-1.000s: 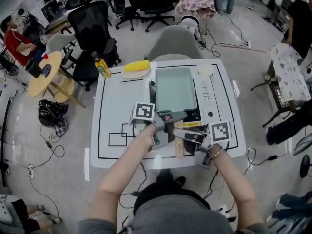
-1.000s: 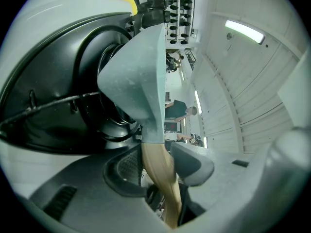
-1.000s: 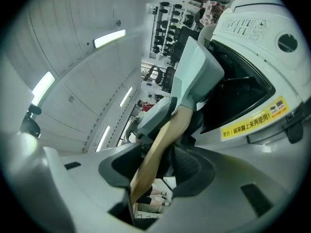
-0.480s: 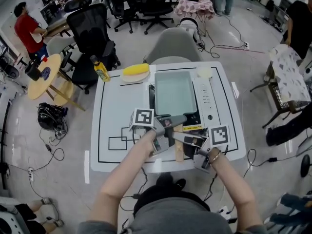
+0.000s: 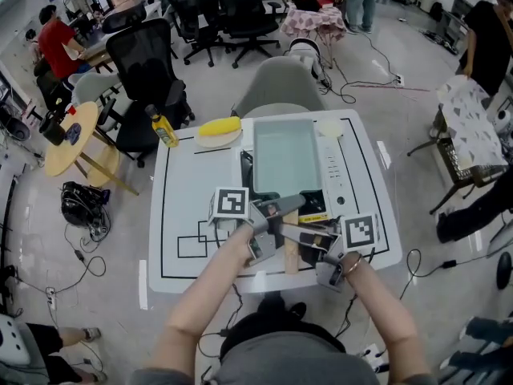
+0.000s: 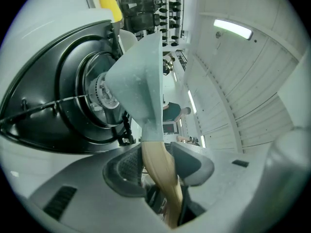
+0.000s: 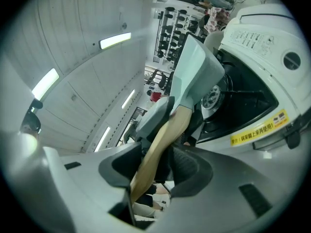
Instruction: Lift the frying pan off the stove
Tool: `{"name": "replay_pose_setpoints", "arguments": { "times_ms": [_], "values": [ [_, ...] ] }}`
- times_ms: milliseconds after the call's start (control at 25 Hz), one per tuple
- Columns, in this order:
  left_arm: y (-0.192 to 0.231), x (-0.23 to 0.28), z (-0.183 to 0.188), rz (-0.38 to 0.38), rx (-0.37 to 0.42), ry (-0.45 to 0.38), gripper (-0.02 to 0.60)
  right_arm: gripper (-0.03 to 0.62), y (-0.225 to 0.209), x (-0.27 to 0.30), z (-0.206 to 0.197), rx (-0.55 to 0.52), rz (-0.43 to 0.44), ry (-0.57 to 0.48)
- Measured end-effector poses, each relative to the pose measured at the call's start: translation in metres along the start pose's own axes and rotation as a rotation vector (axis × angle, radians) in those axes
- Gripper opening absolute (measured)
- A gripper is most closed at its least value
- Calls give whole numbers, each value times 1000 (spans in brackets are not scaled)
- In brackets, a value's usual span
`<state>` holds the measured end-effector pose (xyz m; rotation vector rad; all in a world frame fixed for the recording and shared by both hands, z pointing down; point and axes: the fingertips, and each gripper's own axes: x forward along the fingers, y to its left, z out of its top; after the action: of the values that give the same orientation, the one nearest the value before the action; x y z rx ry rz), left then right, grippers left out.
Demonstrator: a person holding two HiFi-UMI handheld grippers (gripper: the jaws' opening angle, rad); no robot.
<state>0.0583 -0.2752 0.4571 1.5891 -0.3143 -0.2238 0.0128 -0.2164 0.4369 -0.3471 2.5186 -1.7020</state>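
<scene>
Fingers (image 6: 124,171) of our left gripper (image 6: 158,162) and right gripper (image 7: 156,169) both clamp the wooden handle (image 7: 165,135) of the frying pan (image 5: 286,152). Gripper views show it raised clear of the burner (image 6: 99,93); our head view shows only its pale inside above the stove (image 5: 335,163).

White table (image 5: 186,184) marked with black lines, stove (image 5: 338,171) on it, plate (image 5: 215,141) with yellow food (image 5: 219,126) behind
</scene>
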Motion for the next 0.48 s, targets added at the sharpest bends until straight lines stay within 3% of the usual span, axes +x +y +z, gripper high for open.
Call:
{"name": "replay_pose_setpoints", "arguments": {
  "times_ms": [480],
  "values": [
    [-72, -4, 8, -61, 165, -49, 163, 184, 56, -5, 23, -157, 34, -21]
  ]
}}
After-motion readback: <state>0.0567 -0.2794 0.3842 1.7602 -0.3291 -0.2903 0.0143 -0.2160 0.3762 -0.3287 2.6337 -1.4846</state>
